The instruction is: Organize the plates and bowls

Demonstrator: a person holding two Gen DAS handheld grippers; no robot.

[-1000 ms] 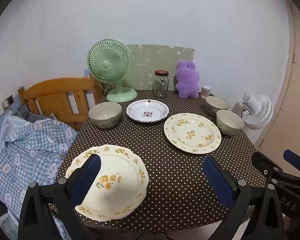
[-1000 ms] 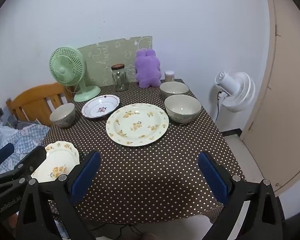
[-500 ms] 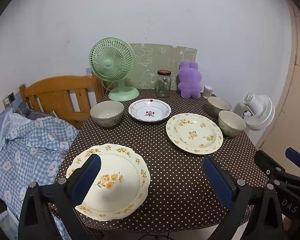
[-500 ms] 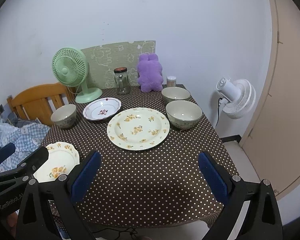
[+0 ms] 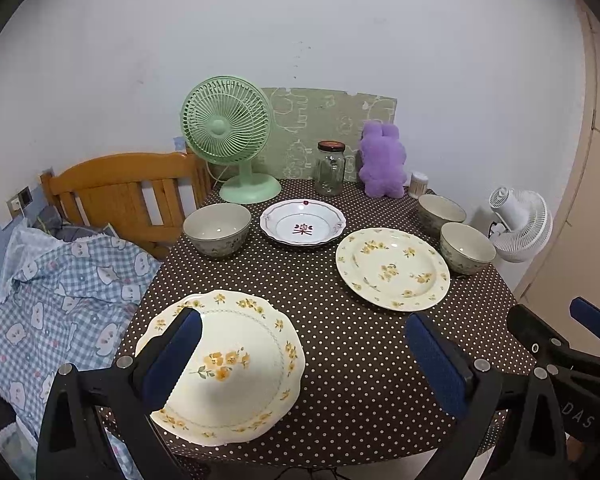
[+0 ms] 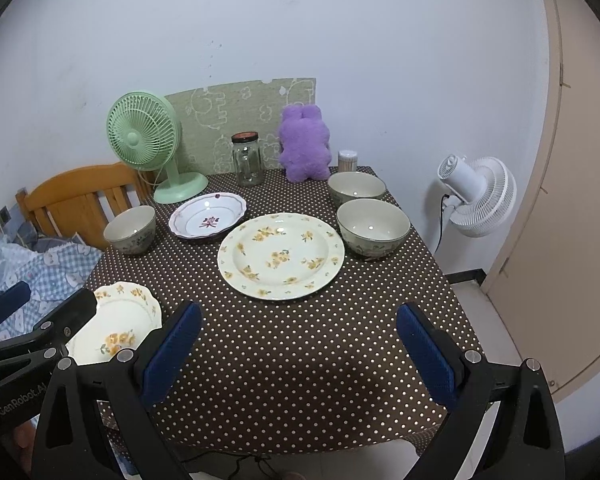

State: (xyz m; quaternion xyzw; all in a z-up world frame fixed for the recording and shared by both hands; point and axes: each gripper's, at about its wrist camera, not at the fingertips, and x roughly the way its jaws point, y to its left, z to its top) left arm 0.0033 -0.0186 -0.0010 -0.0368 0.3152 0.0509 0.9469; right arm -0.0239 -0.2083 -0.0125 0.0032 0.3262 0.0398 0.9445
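A brown polka-dot table holds a scalloped yellow-flower plate at the front left, a round yellow-flower plate right of centre, a white deep plate with a red motif behind, one bowl on the left and two bowls on the right. My left gripper is open above the table's front edge, its left finger over the scalloped plate. My right gripper is open and empty at the front edge, with the round plate ahead of it.
A green fan, a glass jar, a purple plush toy and a toothpick holder stand along the table's back. A wooden chair and checked bedding are left; a white fan and a door are right.
Both grippers have drawn back and risen slightly, so the table looks a little smaller and farther. Both stay open. No dish has moved.
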